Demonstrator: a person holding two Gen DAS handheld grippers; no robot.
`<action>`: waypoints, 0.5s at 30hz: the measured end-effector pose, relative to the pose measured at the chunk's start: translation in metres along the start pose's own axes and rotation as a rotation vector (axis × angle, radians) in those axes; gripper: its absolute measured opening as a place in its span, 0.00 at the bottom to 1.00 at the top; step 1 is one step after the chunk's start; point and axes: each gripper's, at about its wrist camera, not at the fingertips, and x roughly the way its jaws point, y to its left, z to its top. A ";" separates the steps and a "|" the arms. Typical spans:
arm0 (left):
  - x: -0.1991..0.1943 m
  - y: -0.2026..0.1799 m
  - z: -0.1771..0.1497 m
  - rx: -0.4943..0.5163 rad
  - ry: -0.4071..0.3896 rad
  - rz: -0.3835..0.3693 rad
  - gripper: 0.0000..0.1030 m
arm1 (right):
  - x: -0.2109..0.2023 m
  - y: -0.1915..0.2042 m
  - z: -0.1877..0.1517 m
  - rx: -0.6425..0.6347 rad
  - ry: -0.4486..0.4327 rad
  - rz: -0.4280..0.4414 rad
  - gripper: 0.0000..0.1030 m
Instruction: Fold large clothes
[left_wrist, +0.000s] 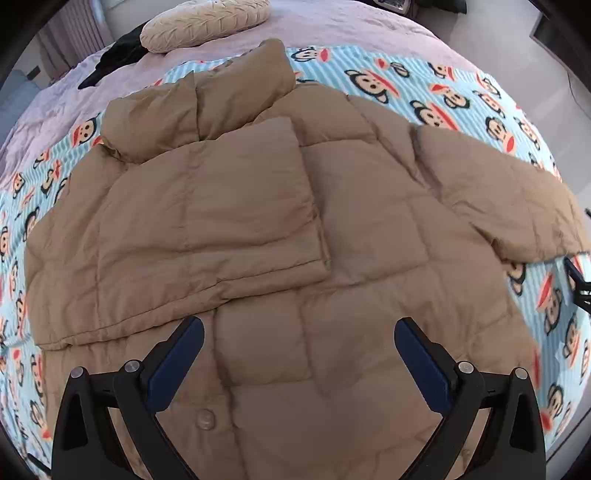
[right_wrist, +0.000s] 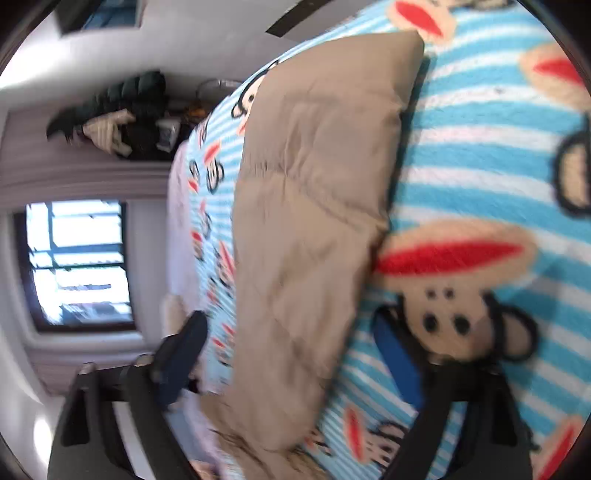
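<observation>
A: Jacket (left_wrist: 332, 229) status, left wrist view?
B: Tan puffer, flat on monkey blanket (left_wrist: 461, 99). Left sleeve (left_wrist: 207, 221) folded across chest. Left gripper (left_wrist: 299, 332) hovers at near hem, jaws apart, empty.
A: Right wrist view?
B: Blurred. Right gripper (right_wrist: 291, 332) jaws apart, straddling right sleeve (right_wrist: 314, 206).

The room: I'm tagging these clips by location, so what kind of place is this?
Most likely a bedroom. The tan puffer jacket lies on a bed spread with a monkey-print blanket, a pillow sits at its far end, and a window is in the wall.
</observation>
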 end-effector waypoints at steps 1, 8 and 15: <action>-0.001 -0.001 0.001 -0.002 -0.006 -0.003 1.00 | 0.004 -0.002 0.003 0.029 0.005 0.036 0.69; -0.006 -0.004 0.006 -0.003 -0.027 -0.010 1.00 | 0.034 -0.004 0.009 0.150 0.067 0.279 0.10; -0.015 0.017 0.009 -0.034 -0.055 0.004 1.00 | 0.060 0.067 -0.022 -0.042 0.210 0.430 0.10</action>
